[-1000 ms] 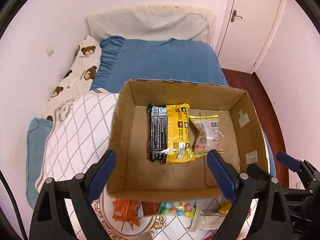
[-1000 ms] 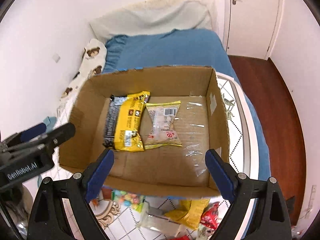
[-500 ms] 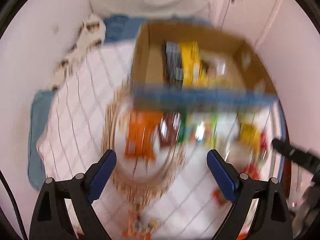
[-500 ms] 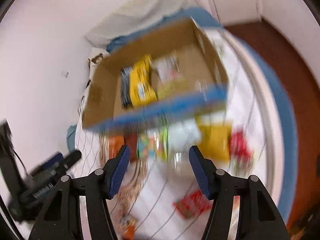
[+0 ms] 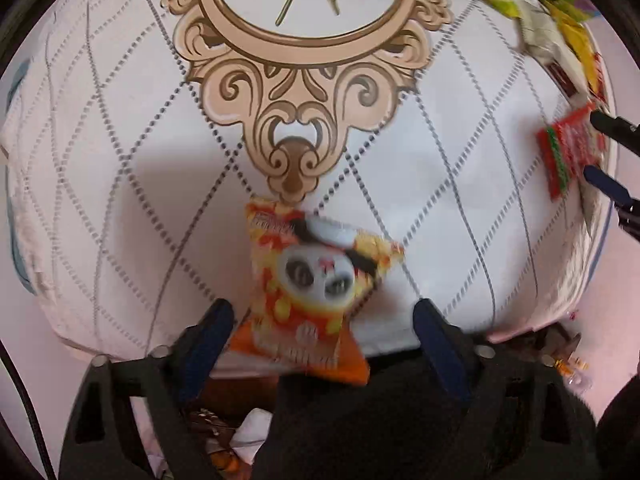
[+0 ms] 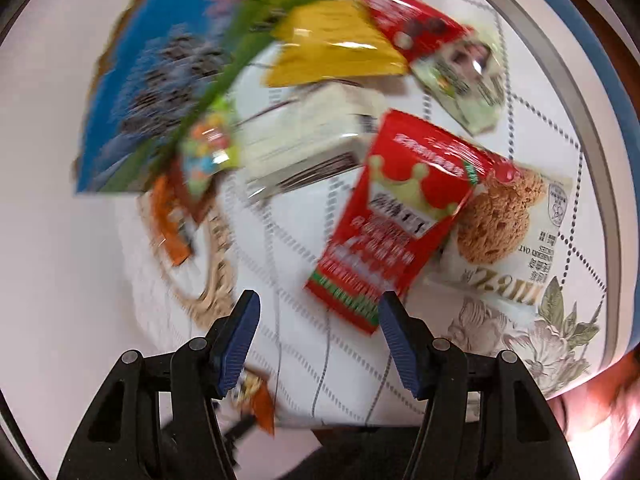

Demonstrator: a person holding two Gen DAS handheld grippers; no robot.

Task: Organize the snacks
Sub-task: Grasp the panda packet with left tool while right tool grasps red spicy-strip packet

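here, item by item. left gripper (image 5: 320, 322): pointing steeply down at a white quilted bedspread (image 5: 120, 168) printed with a tan scrollwork frame (image 5: 296, 92); its jaws have just been closing, and an orange-and-yellow panda snack bag (image 5: 312, 288) lies between the blue pads, which stand apart and clear of it on both sides. the bag sits near the close edge of the bedspread, just below the tip of the scrollwork. right gripper (image 6: 319, 312): jaws apart, with the lower corner of a red snack packet (image 6: 396, 216) just beside the right pad; contact cannot be told through the blur. the red packet overlaps a white oat cookie packet (image 6: 516, 220). further off, a blurred pile: yellow bag (image 6: 336, 46), second red packet (image 6: 408, 20), pale green packet (image 6: 464, 76), white wrapped block (image 6: 308, 136), sweets bag (image 6: 208, 148), orange packet (image 6: 170, 220). blue-sided box (image 6: 160, 80) at the upper left of the right view.
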